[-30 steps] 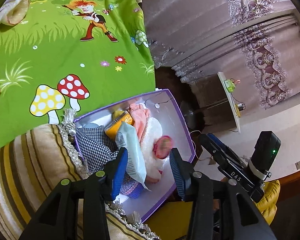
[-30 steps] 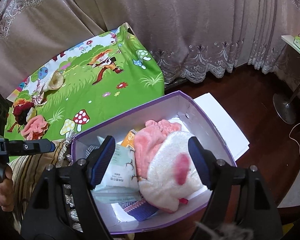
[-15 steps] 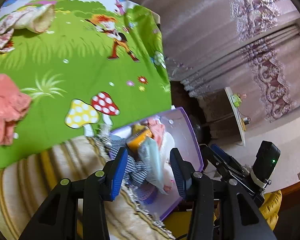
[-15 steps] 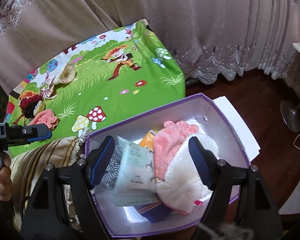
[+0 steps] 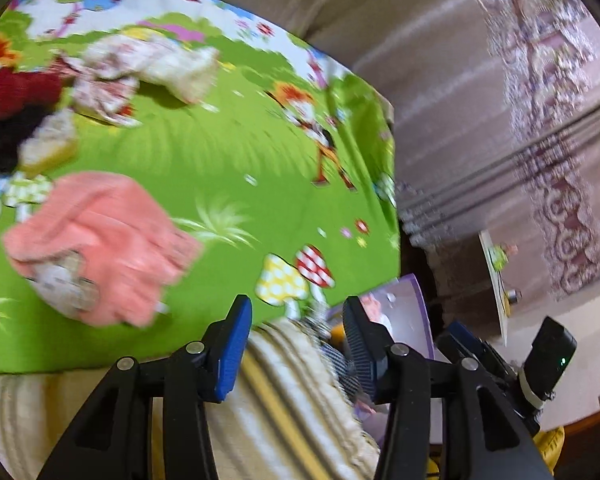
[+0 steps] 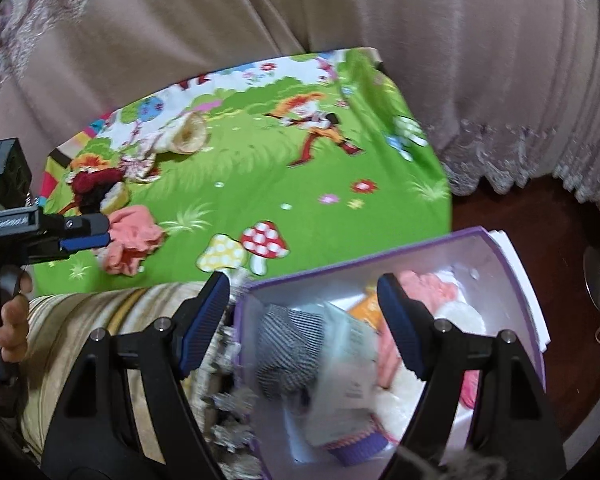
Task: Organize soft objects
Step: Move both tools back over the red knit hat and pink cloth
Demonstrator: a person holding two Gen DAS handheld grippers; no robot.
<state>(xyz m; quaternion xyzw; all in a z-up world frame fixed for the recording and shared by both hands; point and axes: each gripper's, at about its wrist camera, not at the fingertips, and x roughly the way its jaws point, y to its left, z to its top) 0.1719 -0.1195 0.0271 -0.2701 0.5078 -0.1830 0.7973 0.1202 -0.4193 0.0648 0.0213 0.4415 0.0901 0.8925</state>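
A green cartoon mat [image 6: 260, 184] fills the far left, with a striped cushion [image 6: 100, 320] along its near edge. Right of the cushion stands a purple box [image 6: 516, 280] crammed with soft things. A pink cloth [image 5: 100, 240] lies on the mat's left part, a red plush [image 6: 94, 182] beyond it. The left gripper [image 5: 296, 344] hangs above the cushion's edge, jaws opening, empty. The right gripper [image 6: 304, 320], jaws spread and empty, hovers over the box's left rim.
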